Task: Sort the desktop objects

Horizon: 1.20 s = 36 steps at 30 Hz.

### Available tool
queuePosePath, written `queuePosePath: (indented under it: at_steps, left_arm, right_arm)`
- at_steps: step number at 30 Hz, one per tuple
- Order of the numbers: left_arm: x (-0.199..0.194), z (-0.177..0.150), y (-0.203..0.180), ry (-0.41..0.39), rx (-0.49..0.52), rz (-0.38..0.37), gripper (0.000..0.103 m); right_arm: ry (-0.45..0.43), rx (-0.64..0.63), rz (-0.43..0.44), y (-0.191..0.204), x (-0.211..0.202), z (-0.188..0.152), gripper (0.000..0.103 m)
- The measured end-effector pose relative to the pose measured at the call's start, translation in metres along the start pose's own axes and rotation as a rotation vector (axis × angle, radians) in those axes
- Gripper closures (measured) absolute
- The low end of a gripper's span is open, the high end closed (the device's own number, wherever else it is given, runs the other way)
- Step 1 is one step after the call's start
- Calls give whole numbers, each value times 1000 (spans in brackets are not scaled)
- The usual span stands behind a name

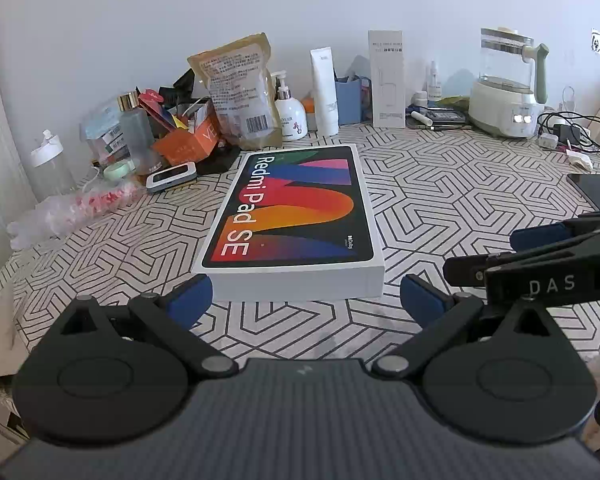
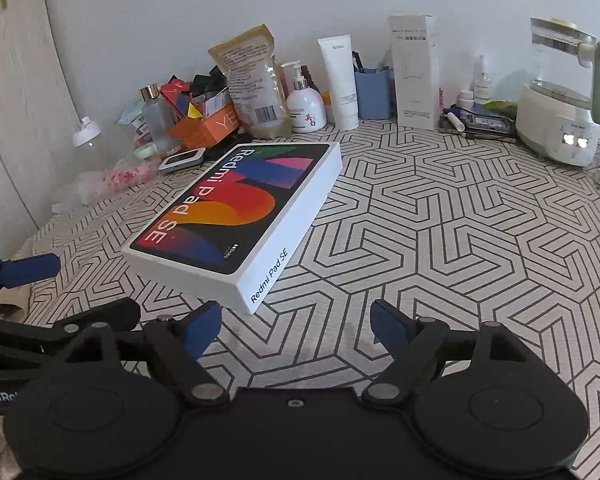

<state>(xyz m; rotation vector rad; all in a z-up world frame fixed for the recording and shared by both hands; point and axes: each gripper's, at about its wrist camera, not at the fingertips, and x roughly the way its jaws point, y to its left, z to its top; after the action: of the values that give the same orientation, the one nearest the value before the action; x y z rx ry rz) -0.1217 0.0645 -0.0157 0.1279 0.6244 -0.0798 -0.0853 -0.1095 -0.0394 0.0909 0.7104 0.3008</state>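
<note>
Against a grey wall, the patterned bench carries the tablet box, lying flat, long axis running away from the jaws. It is squarely faced by the left gripper; the right gripper is offset. Both jaws are spread wide, empty.

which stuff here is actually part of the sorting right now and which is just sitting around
In play:
- Redmi Pad SE box, flat on the table, just ahead of both grippers
- left gripper, open
- right gripper, open

Lying about:
- kettle
- lotion pump bottle
- brown pouch
- orange box
- white tube
</note>
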Motion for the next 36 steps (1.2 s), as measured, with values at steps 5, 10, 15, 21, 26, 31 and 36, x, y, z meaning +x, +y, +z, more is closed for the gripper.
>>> queuePosePath:
  at_steps: [5,10,15,21,26,31,36]
  left_arm:
    - [1,0,0,3,-3,-3,1]
    - [-2,-1,-2,-16,8,15,0]
    - [-7,-2,-6,-52,29,25,0]
    - [-6,-1,-3,-49,21,10,0]
    - [-5,-2,-3,-53,15,0,0]
    - [-3,-2,-1,-39,5,-19,0]
    - [-3,-2,-2,-36,6,-14,0]
  right_arm:
    - [1,-1,-2,0,0,0,17]
    - [4,-3,-11,0,1,1,17]
    - [3,-2,-12,1,1,1,17]
    - [4,1,-17,0,1,0,17]
    - [3,-4,-13,1,1,0,17]
    - [11,-9,-21,2,3,0,17]
    - [14,-16,-21,3,3,0,17]
